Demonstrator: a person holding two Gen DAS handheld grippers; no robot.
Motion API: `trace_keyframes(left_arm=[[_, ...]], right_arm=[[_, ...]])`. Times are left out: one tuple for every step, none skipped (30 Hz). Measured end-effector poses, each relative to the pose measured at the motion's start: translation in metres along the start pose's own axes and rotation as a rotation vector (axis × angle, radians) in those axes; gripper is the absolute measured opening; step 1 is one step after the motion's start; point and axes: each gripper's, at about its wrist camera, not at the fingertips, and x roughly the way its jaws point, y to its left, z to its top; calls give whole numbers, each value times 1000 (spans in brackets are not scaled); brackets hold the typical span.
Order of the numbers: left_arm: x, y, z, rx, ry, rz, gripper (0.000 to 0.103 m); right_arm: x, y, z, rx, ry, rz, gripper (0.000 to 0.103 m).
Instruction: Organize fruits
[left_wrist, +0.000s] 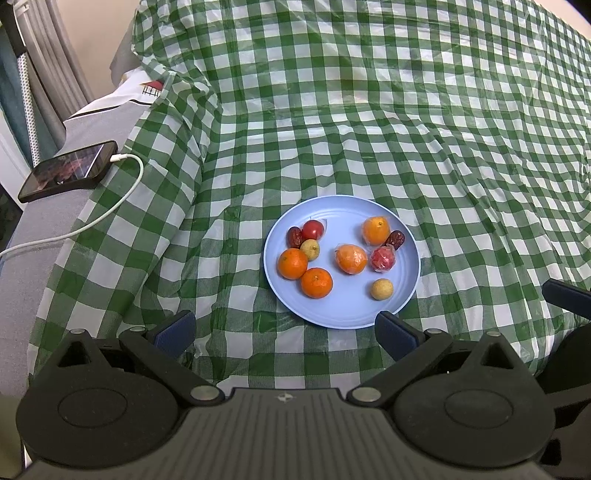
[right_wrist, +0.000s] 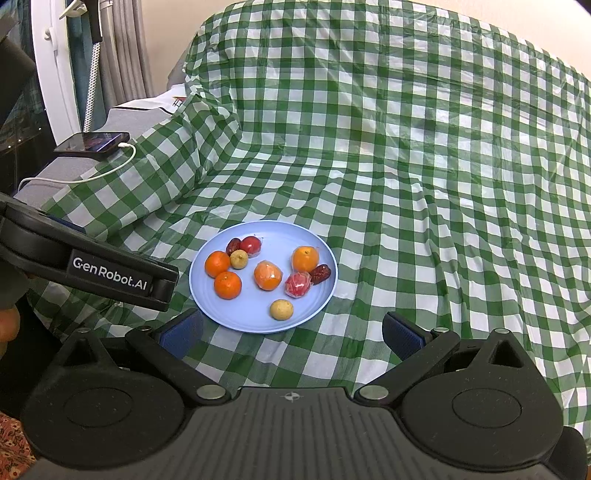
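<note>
on blue plate (left_wrist: 343, 314): oranges (left_wrist: 292, 263), red fruits, dates, two wrapped.

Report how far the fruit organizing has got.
Done: nothing visibly sorted. All the fruit lies mixed on the blue plate: oranges, one at, red dates such as, a small tan fruit and plastic-wrapped pieces like.
In hand: nothing. The left gripper and right gripper are both open, short of the plate.
Left: all the sorting.

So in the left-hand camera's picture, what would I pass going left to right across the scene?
Phone → white charging cable → blue plate holding the fruits → tip of the other gripper at the right edge.
</note>
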Motion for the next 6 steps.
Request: trace_keyframes(left_arm=[[0,0,0,-1,-1,1,103],[0,0,-1,-3,-2,1,103],[-1,0,-1,-4,-5,1,103],[-1,0,-1,-2,-8,2,103],[-2,-1,-1,0,-11,3,103],[-2,0,-1,1,-11,4,103]], right_arm=[[0,0,0,-1,-1,0,102],[0,1,0,1,-1,-1,102],[0,0,0,1,-1,0,102],[0,0,1,1,-1,0,102],[0,1,0,1,-1,0,102],[0,1,0,1,-1,0,102]])
